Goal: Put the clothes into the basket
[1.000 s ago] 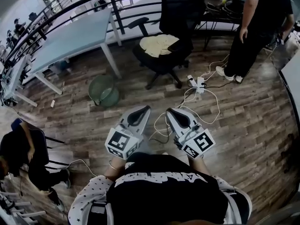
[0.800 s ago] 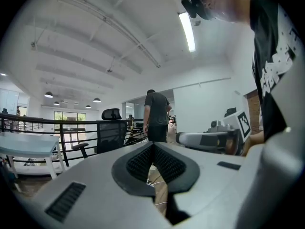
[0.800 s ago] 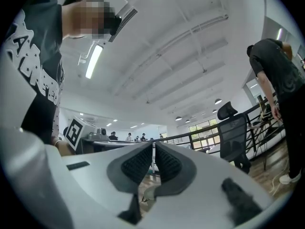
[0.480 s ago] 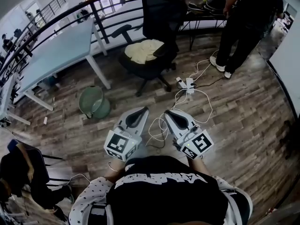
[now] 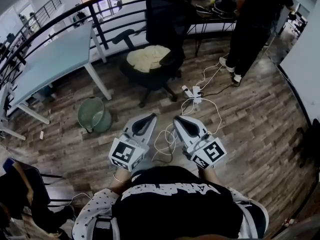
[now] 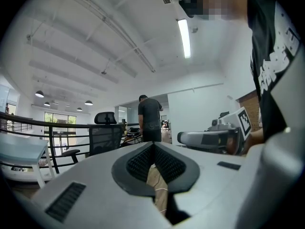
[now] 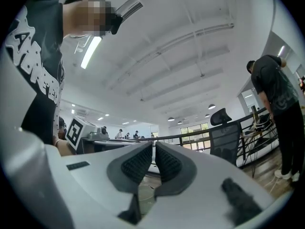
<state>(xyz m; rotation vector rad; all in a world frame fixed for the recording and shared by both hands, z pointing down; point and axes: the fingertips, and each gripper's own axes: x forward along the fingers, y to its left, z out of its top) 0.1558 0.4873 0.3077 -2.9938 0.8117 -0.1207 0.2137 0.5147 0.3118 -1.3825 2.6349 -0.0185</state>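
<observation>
- A wood-plank floor point(image 5: 260, 124) fills an open office, with a dark railing point(image 5: 45, 23) and a pale blue table point(image 5: 50, 59) far ahead of the tools on their left.
- The left gripper point(image 5: 151, 117) and the right gripper point(image 5: 178, 120) are held side by side, level, close to the wearer's chest and pointing forward.
- Each gripper's own view shows its ribbed pads pressed together with nothing between them.
- The clothes point(image 5: 146, 58), a pale yellow heap, lie on the seat of a black office chair point(image 5: 167, 19), straight ahead of the left gripper and well apart from both.
- The green basket point(image 5: 104, 125) stands on the floor ahead and to the left of the left gripper, nearer than the chair. What it holds is hard to make out.
- White cables point(image 5: 162, 144) loop on the floor below the two tips and run ahead to a power strip point(image 5: 192, 91).
- The hands are mostly hidden under the marker cubes.
- A standing person point(image 5: 255, 19) ahead on the right is cut off at the top edge of the head view, and both gripper views show this person full height.
- Only the head view shows the heap on the seat. The left gripper view gives just the chair's back and an armrest.
</observation>
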